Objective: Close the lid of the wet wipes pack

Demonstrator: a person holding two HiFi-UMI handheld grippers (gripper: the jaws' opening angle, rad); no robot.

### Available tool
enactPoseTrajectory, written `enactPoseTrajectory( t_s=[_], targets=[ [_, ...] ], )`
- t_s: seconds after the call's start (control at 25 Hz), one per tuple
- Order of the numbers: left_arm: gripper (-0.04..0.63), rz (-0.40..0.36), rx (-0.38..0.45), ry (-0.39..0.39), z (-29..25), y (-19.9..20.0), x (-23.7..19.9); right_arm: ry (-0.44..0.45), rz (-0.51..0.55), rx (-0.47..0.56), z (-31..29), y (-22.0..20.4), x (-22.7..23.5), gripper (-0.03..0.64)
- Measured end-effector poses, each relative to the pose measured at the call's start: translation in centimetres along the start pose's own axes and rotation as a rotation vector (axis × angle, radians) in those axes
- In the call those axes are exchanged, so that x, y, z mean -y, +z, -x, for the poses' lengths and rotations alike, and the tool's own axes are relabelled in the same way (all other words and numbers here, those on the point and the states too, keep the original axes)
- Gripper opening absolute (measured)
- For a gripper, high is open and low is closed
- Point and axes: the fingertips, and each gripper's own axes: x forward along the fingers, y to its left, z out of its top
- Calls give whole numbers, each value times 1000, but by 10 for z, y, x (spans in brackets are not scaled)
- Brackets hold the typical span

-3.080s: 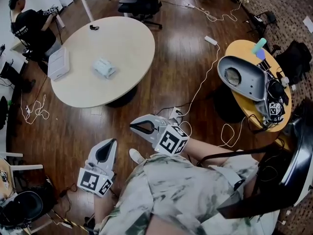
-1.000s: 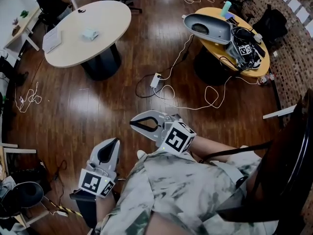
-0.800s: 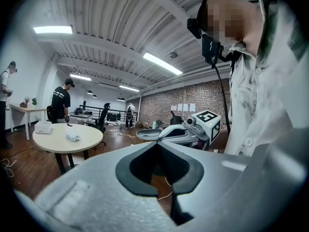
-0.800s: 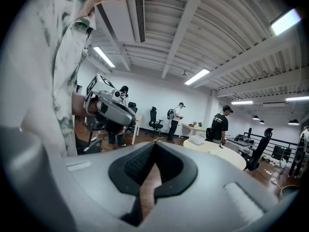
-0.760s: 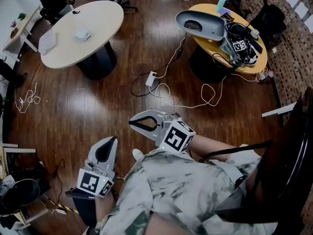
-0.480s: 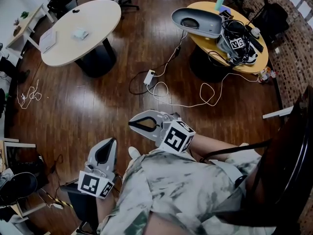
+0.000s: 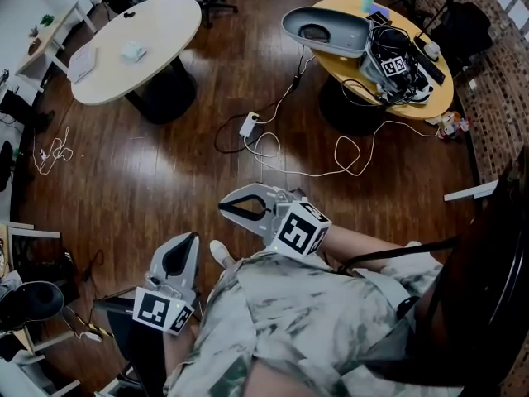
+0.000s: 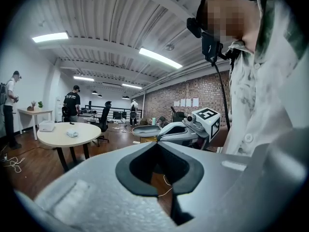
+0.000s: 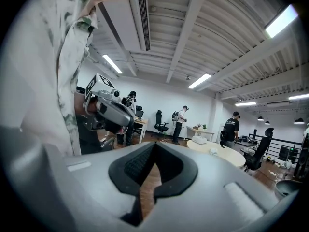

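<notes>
Hanging closed: left tool (image 7: 191, 238), right tool (image 7: 223, 209); 1 pack (image 7: 132, 52).

The wet wipes pack (image 7: 132, 52) is set on the round worktop (image 7: 161, 19) at the far left. A second worktop (image 7: 440, 98) is placed at the far right, well apart. A power strip (image 7: 249, 124) is laid on the floor (image 7: 149, 180) between them. The left gripper (image 7: 188, 240) and right gripper (image 7: 221, 210) are held near the person, far from both worktops.

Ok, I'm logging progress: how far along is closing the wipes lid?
Nothing looks done. The wipes pack lies on the round table across the room, too small to tell its lid's state. In hand: nothing; the left gripper and right gripper are shut, empty, by the person's body. Left: approach, press the lid closed.
</notes>
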Motion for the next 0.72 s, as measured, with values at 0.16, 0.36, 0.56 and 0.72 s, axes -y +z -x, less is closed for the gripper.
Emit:
enactPoseTrajectory(
  t_s=[0.16, 0.36, 0.56, 0.72],
  targets=[
    [2, -5, 1, 12, 1, -1, 9, 3, 5, 11, 10, 4, -6, 6],
    [2, 5, 10, 20, 6, -5, 17, 9, 22, 18, 17, 6, -16, 6],
    [2, 13, 17, 28, 8, -8, 21, 12, 36, 18, 24, 8, -22, 6],
    [2, 19, 13, 26, 8, -10, 25, 13, 34, 12, 28, 7, -25, 6]
  ],
)
